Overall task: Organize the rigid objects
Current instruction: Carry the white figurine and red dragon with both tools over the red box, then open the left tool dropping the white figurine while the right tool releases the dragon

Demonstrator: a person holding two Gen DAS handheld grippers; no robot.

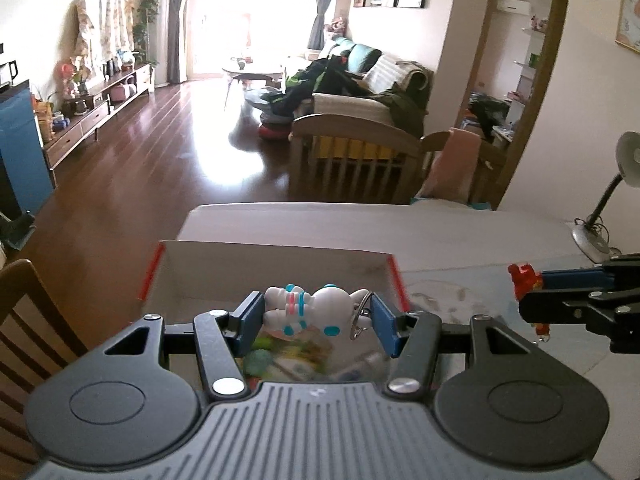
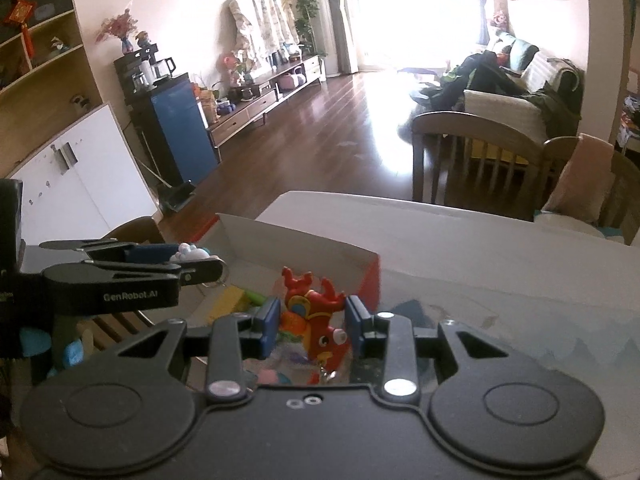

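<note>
Glossy plastic astronaut keychain (image 1: pixel 310 310), lumpy red dragon (image 2: pixel 316 322), cardboard box (image 1: pixel 276 270).

Both wrist views look forward and downward from close above the cardboard box (image 1: pixel 276 264), sharing the table (image 2: pixel 460 236), sofa (image 1: pixel 360 92) and floor.

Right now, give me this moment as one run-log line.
left gripper: shut on astronaut keychain | right gripper: shut on red dragon keychain | both above open box | box: toys inside
</note>
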